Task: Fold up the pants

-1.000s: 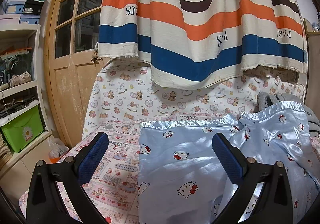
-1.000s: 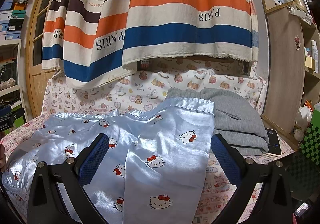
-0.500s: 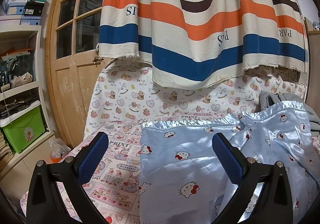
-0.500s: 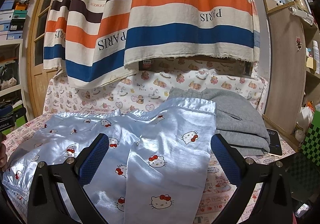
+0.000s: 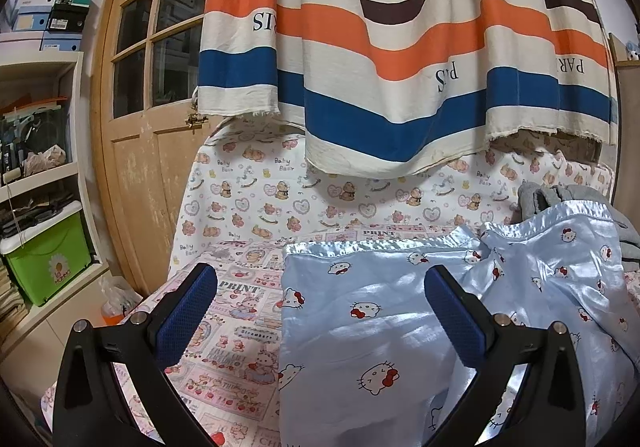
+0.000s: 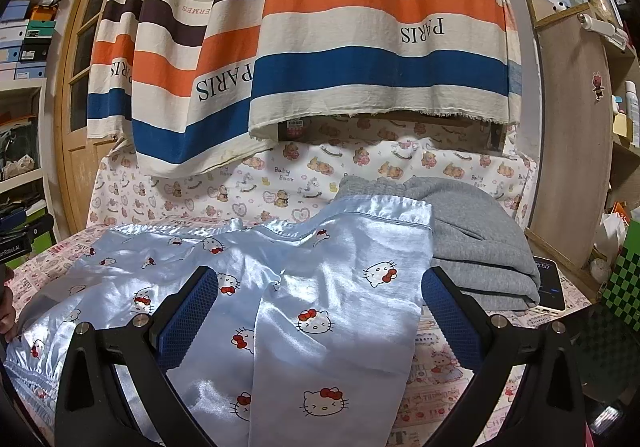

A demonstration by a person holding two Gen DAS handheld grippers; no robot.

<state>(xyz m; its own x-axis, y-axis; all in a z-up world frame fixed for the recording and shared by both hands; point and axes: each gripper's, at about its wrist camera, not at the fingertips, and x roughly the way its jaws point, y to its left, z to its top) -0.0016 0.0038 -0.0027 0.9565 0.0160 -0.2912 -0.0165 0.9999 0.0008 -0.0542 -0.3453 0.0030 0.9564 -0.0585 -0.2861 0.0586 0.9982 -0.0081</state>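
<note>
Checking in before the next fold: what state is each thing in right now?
left hand-held gripper: open, empty
right hand-held gripper: open, empty
blue satin pants: spread out, unfolded, wrinkled
grey garment: folded, pant leg end overlapping it
wooden door: shut
phone: screen lit

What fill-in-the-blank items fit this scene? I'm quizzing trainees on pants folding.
1. The satin pants are light ____.
2. Beside them lies a folded ____ garment.
3. Both the left gripper and the right gripper are ____.
4. The striped cloth reads ____.

Missing: blue; gray; open; PARIS
</note>
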